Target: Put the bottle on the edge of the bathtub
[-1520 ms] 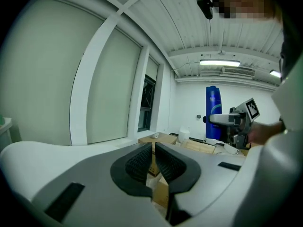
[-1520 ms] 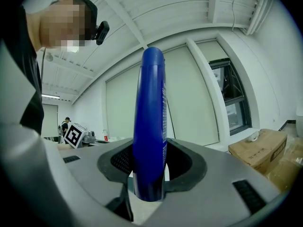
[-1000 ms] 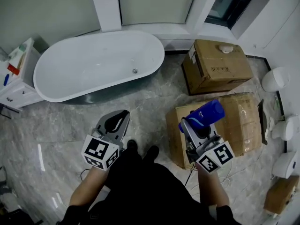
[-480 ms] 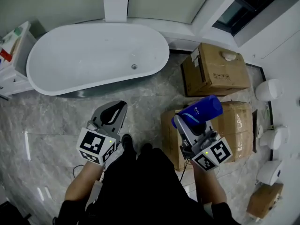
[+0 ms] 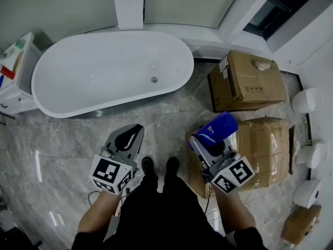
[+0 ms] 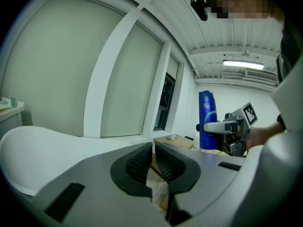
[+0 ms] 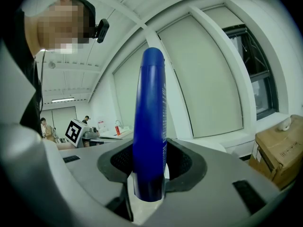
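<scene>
The blue bottle (image 5: 217,128) was held by the right gripper (image 5: 207,139), whose jaws stood wide apart and were pressed against the bottle's two sides. From the head view it was seen only from above, pointing forward and outward from that gripper, over a cardboard box (image 5: 266,146) that lay beneath it. The grip itself was shown better in the right gripper view. There the bottle (image 7: 149,126) was seen rising straight up between the ribbed pads, with its near end sunk into the gap behind them.

The left gripper (image 5: 130,135) was shut, with nothing between its jaws. This could hardly be judged from the head view. In the left gripper view the two dark pads (image 6: 142,163) were shown drawn together with only a thin slit between them.

The bathtub (image 5: 119,104) was shown whole only in the head view. It lay ahead of the left gripper and ahead and to the left of the right one, well apart from both. The bottle was nowhere near its rim. In the left gripper view only a white curve of the tub was caught, to the left of the jaws, while the bottle and the right gripper (image 6: 227,126) were seen off to the right. A second box (image 5: 250,82) lay ahead of the right gripper.
</scene>
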A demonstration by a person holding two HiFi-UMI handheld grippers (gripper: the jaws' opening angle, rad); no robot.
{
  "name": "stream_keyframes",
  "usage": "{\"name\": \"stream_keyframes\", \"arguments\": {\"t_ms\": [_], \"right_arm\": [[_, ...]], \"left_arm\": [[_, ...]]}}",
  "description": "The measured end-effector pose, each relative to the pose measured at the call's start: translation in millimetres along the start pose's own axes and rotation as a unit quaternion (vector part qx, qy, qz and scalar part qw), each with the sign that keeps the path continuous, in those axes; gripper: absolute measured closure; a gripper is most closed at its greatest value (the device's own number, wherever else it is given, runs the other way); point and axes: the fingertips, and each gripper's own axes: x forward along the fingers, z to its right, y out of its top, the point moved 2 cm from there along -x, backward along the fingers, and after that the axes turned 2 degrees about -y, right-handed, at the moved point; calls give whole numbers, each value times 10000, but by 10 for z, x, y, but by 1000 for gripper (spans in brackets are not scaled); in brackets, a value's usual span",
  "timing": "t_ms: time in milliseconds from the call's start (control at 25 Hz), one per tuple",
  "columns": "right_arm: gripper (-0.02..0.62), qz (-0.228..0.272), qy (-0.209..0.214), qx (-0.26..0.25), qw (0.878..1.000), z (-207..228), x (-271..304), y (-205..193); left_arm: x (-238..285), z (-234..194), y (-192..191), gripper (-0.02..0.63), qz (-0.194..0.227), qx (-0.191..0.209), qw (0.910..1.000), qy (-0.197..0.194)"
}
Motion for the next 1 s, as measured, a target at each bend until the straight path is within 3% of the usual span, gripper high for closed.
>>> {"name": "stream_keyframes", "arguments": {"t_ms": [240,480,1000], "right_arm": [[417,-71,100,51,9999,383,71,-67],[417,-81,204,95,9997,845,159,-298],[417,-318,123,214,9992,1645,621,-1464]], "left_arm": [[446,48,-73,574,-144,-25,9999,36],[892,116,-147,574,-193,210,9996,27],[1518,-291,-1302,575,-454,155,9987,161]]}}
